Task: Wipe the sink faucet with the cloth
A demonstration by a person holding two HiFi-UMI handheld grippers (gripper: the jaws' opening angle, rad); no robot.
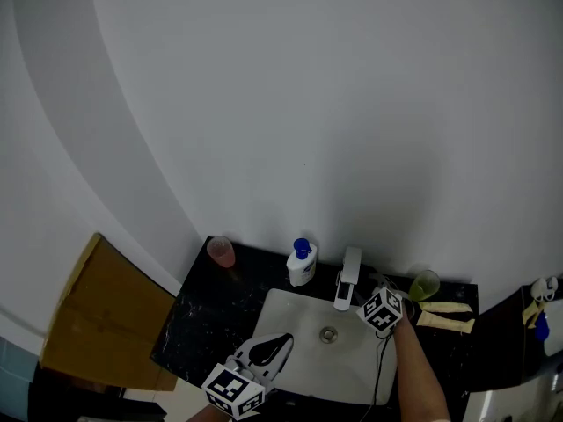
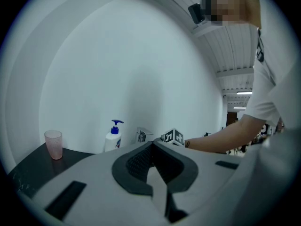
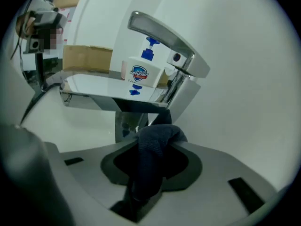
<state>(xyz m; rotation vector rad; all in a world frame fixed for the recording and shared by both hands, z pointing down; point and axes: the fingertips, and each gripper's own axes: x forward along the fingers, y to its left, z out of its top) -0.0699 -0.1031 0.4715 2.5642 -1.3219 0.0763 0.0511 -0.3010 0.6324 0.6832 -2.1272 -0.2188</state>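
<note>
Two grippers, head view: my right gripper is at the faucet on the far rim of the sink. My left gripper hangs over the near-left rim, clear of the work.
Left gripper view: jaws together, nothing between them; spare, I judge.
Right gripper view: jaws clamped on the dark cloth, which is bunched past the tips so that fabric meets the faucet just beyond.

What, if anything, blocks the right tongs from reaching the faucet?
Probably nothing, so yes: the right tongs, shut on the cloth, sit close before the faucet with nothing between them. The soap bottle stands beyond it, out of the way.
</note>
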